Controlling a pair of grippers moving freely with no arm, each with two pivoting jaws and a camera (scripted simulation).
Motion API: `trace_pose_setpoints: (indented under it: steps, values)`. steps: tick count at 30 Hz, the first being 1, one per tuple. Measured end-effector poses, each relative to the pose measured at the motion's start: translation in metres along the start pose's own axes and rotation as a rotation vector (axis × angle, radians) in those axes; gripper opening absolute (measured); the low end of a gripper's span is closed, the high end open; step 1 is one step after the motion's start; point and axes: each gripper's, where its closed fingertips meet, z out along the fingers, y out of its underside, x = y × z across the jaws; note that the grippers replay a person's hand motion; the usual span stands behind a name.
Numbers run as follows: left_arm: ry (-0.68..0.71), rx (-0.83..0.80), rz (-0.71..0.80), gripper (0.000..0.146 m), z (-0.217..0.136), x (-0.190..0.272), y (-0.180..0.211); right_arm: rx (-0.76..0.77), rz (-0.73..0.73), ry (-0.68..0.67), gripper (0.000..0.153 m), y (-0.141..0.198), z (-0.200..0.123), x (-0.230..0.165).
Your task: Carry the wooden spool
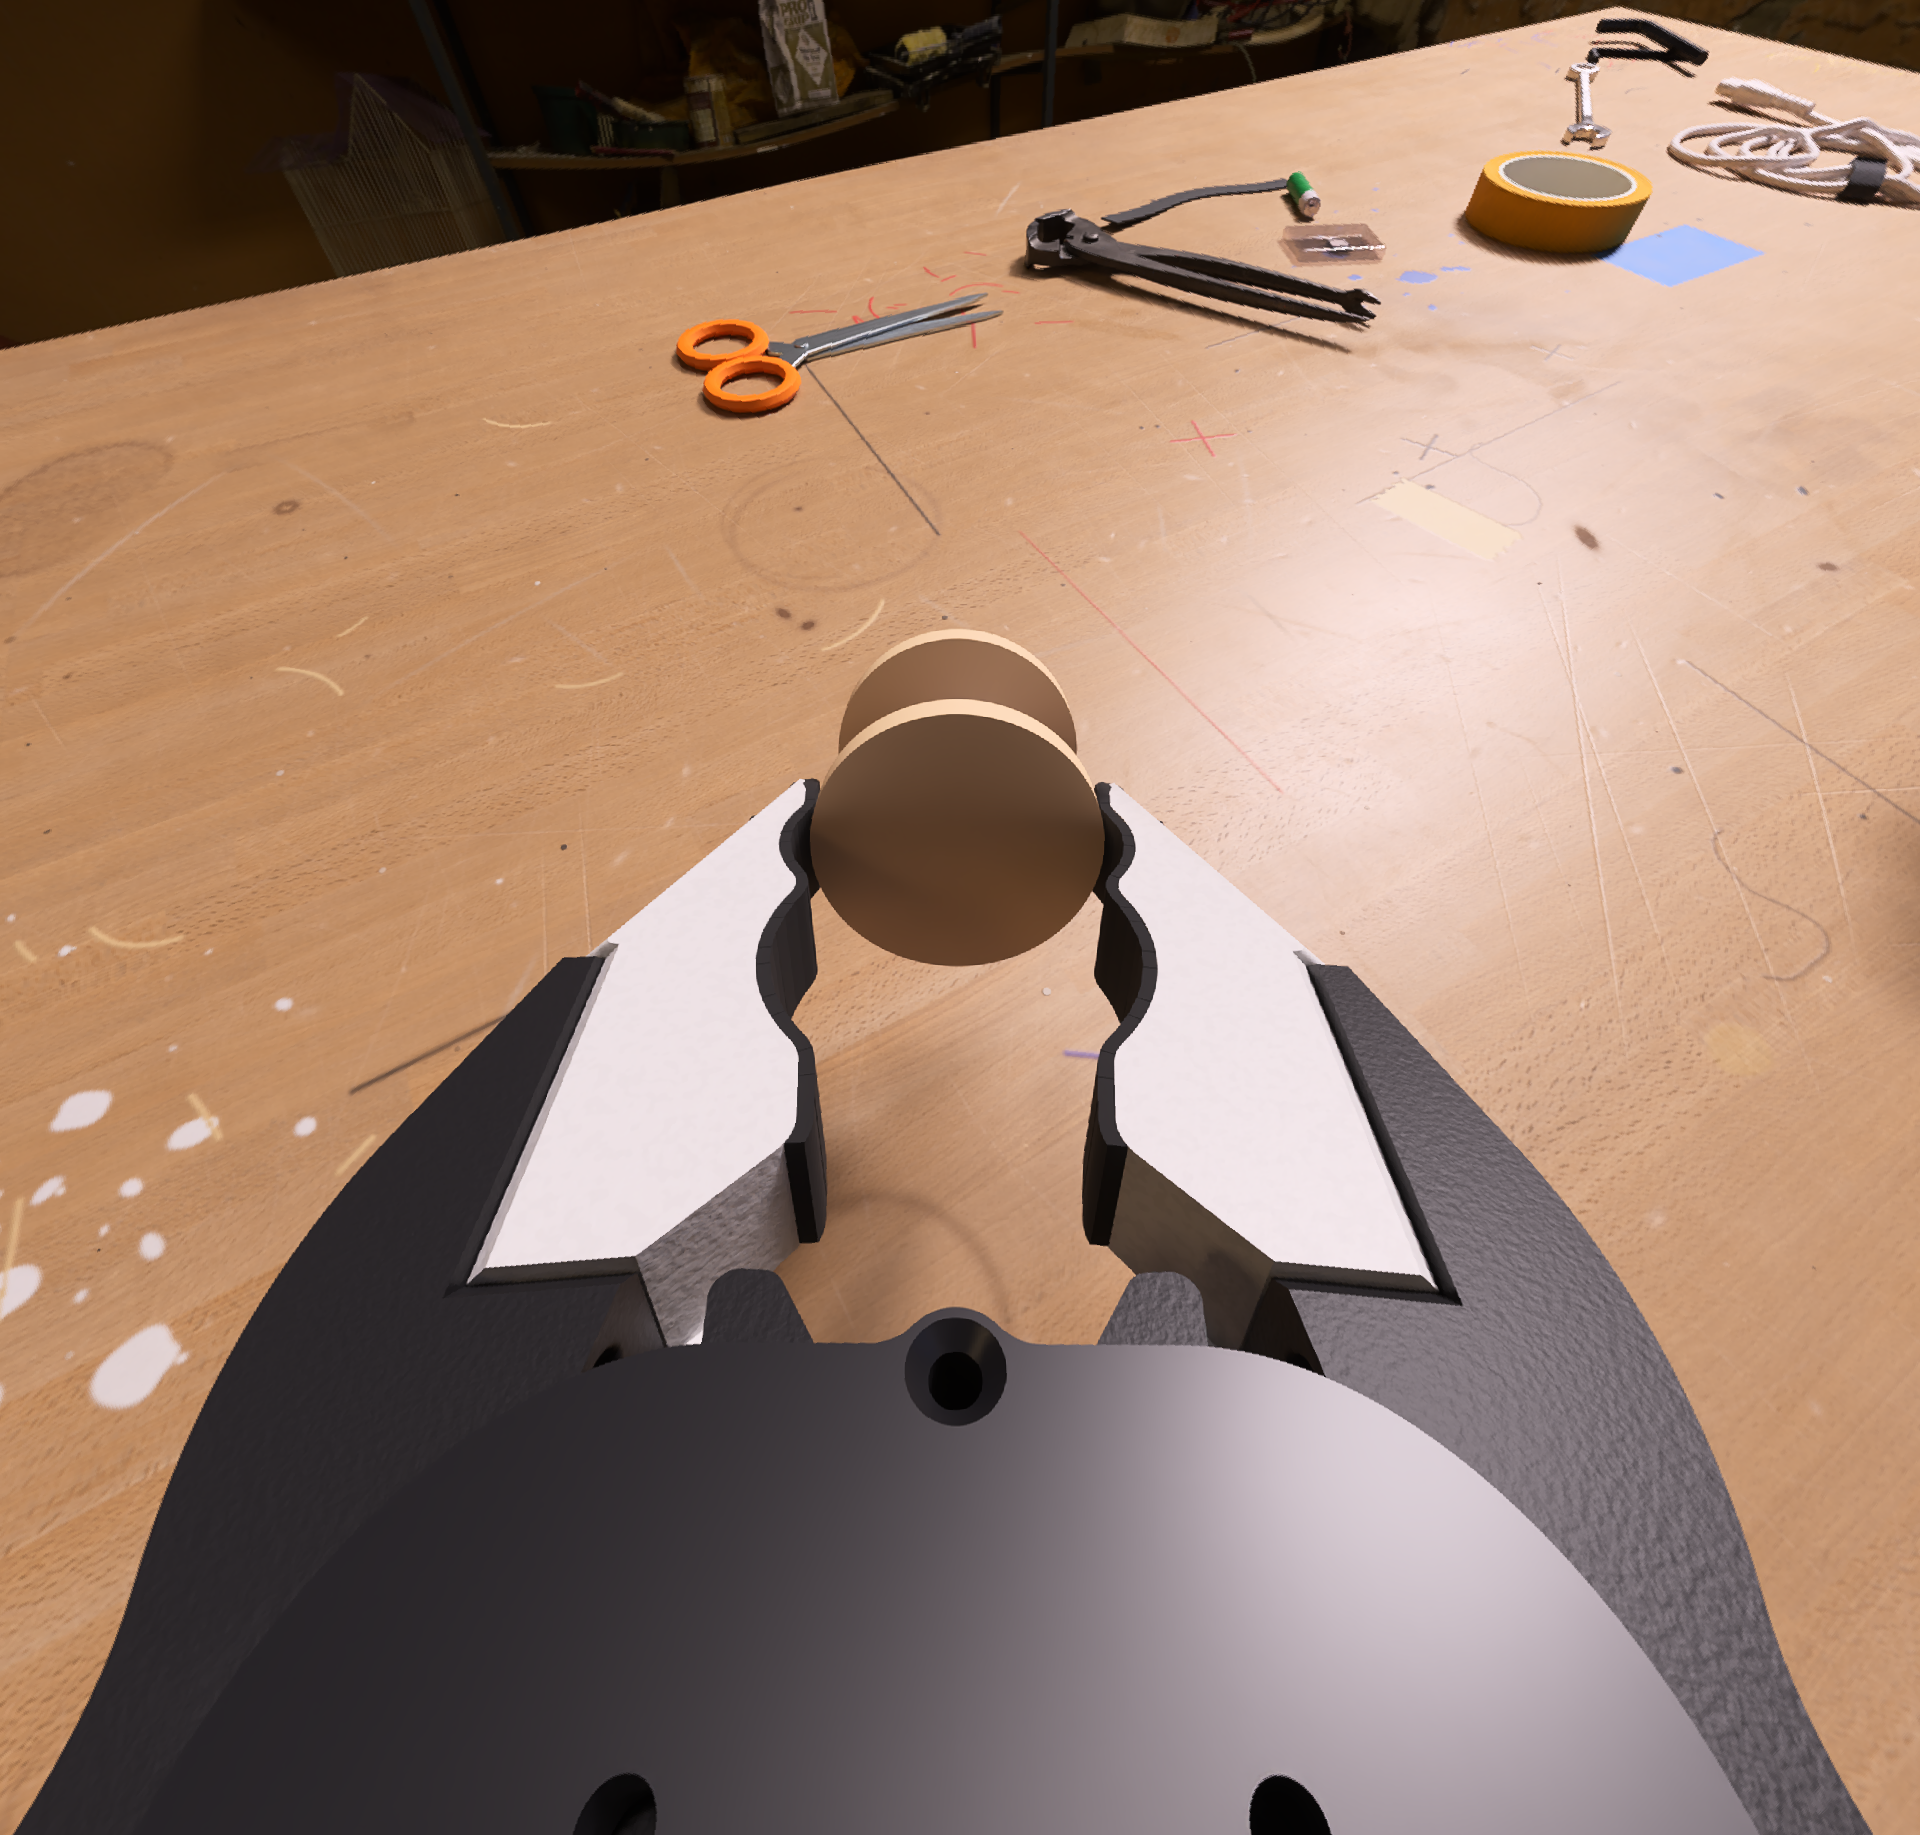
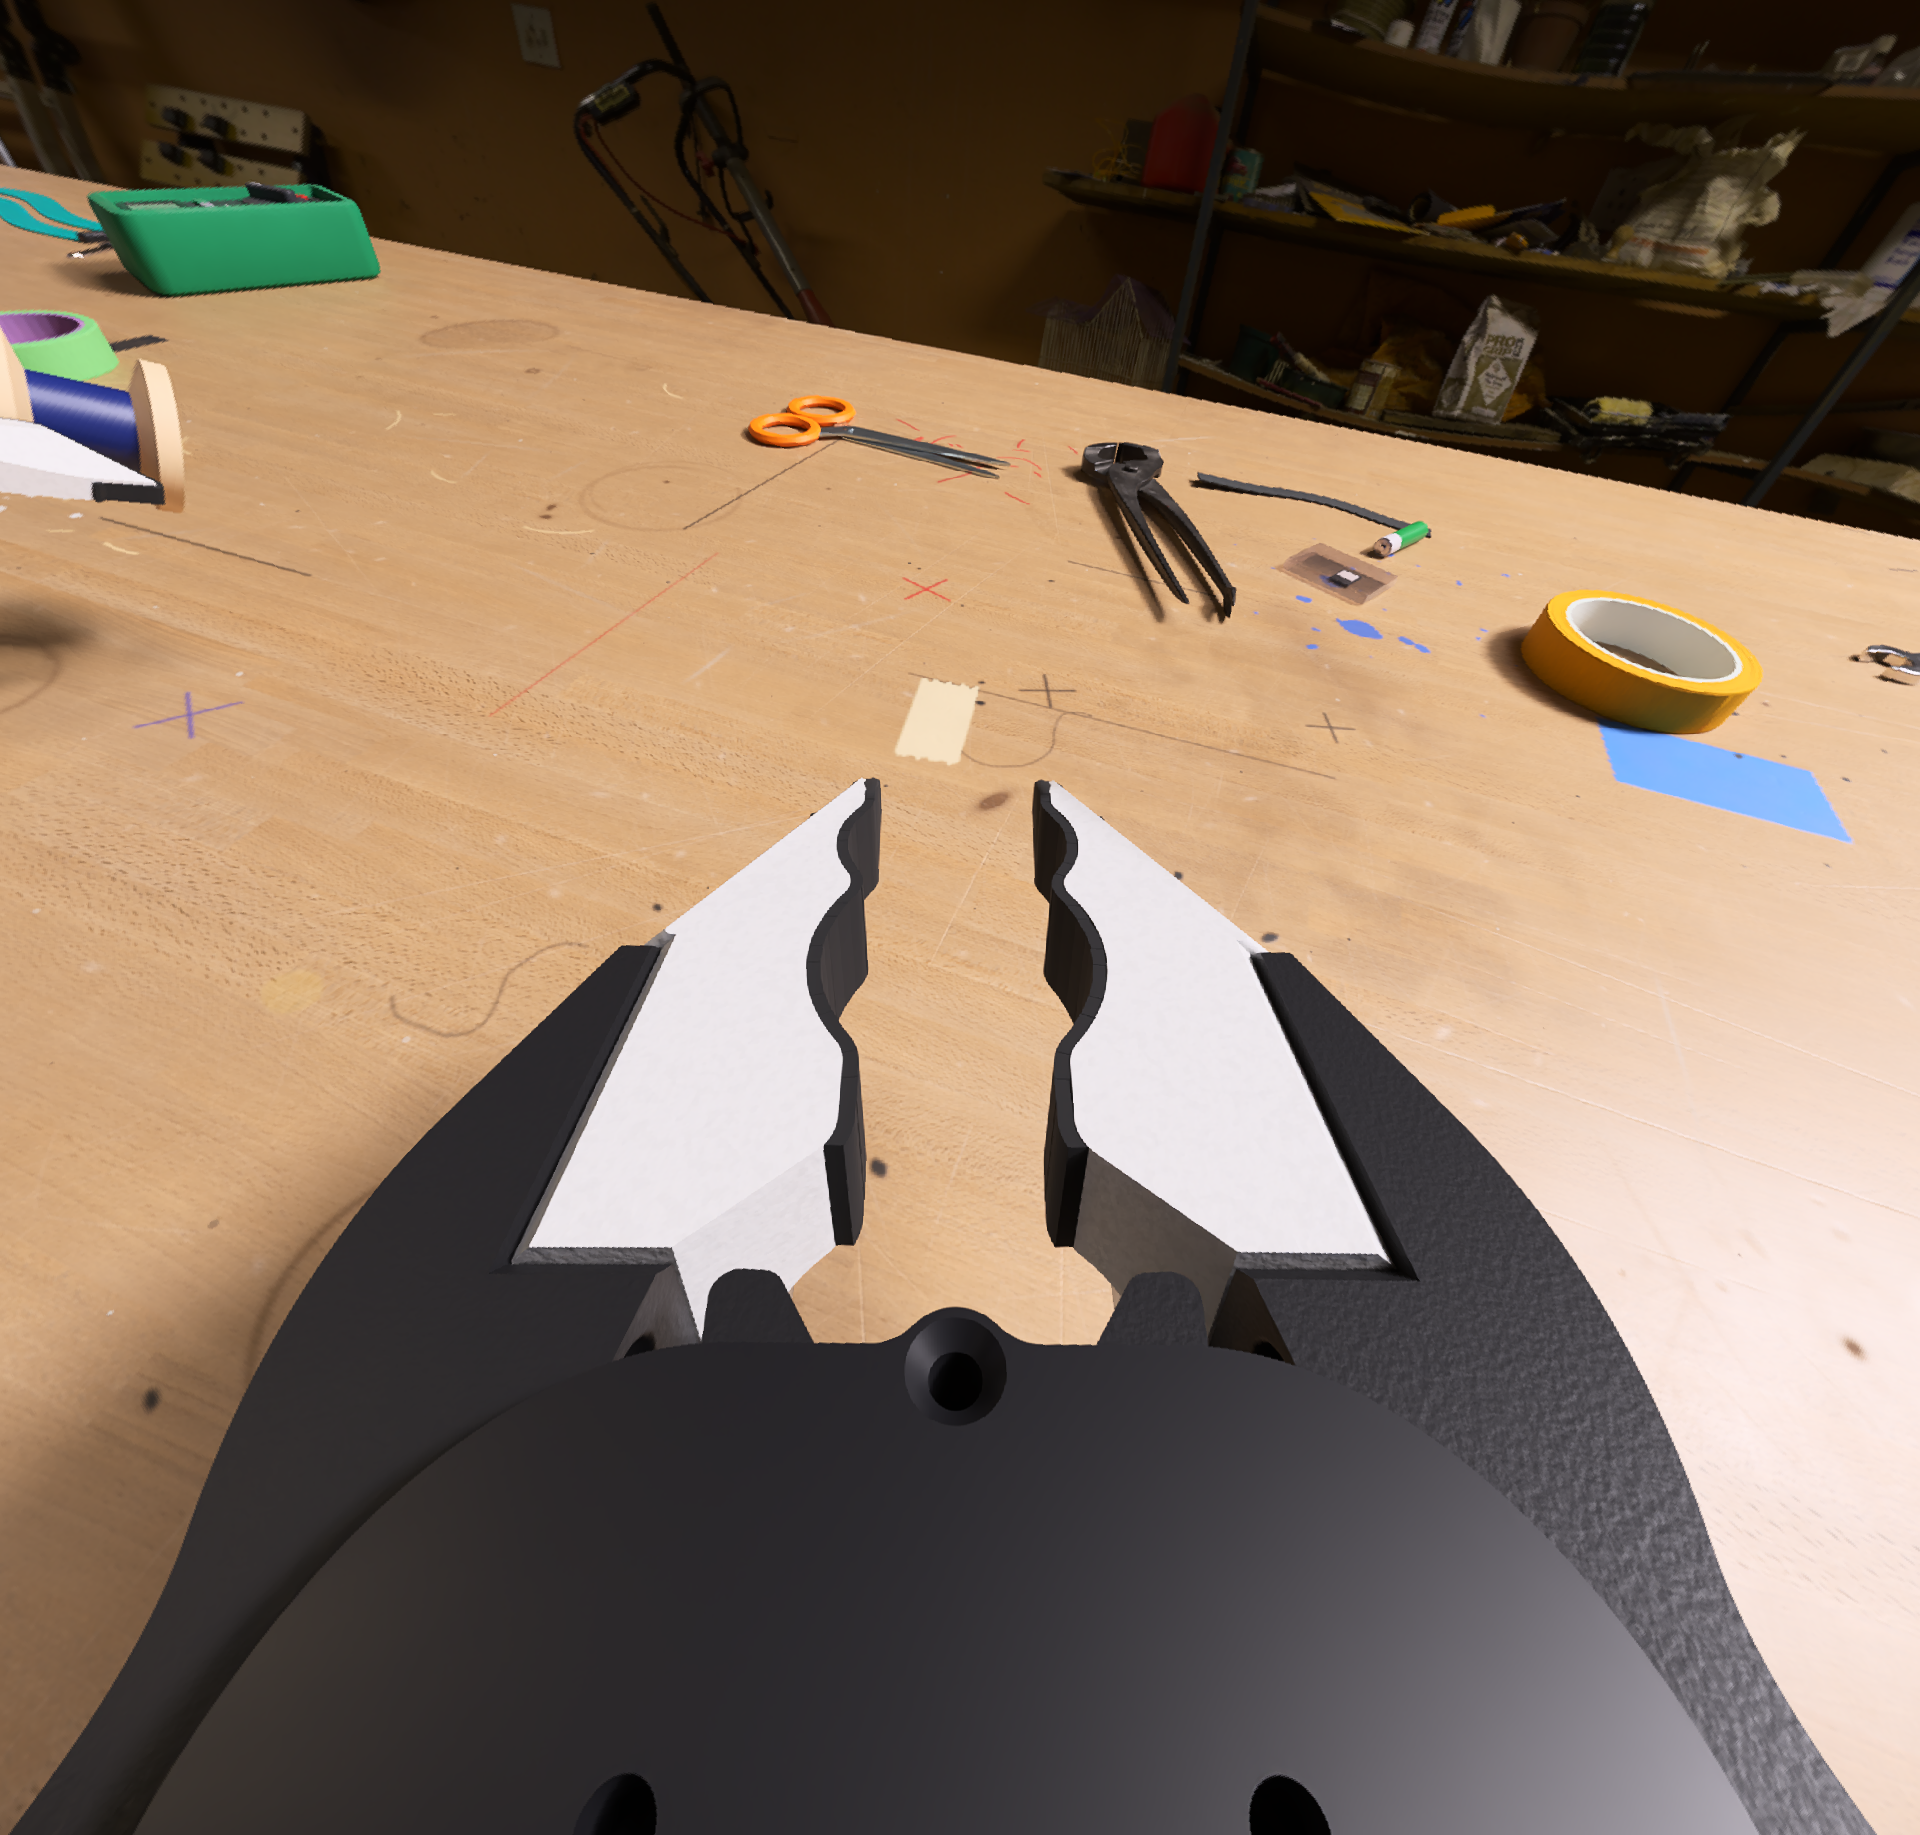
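Observation:
The wooden spool (image 1: 956,850) lies end-on between the fingertips of my left gripper (image 1: 956,798), its round flange facing the camera. The left gripper is shut on it, both fingertips pressing the near flange. The spool seems to hang a little above the wooden table (image 1: 416,642). In the right wrist view the spool (image 2: 99,414) is at the far left, wound with blue thread, with a white finger (image 2: 52,466) of the left gripper against it. My right gripper (image 2: 956,798) is open and empty, low over the table's middle.
Orange-handled scissors (image 1: 748,367), black pincers (image 1: 1195,268), a yellow tape roll (image 1: 1558,201), a white rope (image 1: 1797,144) and a blue patch (image 1: 1683,253) lie farther off. A green tray (image 2: 234,237) and a green tape roll (image 2: 62,341) sit at the far left. Shelves stand beyond the table's edge.

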Motion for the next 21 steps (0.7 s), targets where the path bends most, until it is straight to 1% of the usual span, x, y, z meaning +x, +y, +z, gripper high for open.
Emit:
trace_pose_setpoints:
  steps: [11, 15, 18, 21]
  values:
    - [0.009, 0.001, -0.012, 0.052, 0.001, 0.0, 0.0, -0.009, -0.008, 0.003, 0.029, 0.002, 0.001, 0.002]
    - [-0.001, -0.023, -0.002, 0.052, 0.002, -0.001, 0.003, -0.013, -0.012, 0.024, 0.029, 0.003, 0.0, 0.007]
    - [-0.026, -0.018, 0.01, 0.052, 0.001, -0.005, 0.002, -0.007, 0.016, 0.029, 0.029, 0.002, -0.002, 0.011]
    - [-0.077, -0.007, 0.054, 0.052, 0.0, -0.012, -0.005, -0.001, 0.057, 0.015, 0.029, 0.002, -0.002, 0.011]
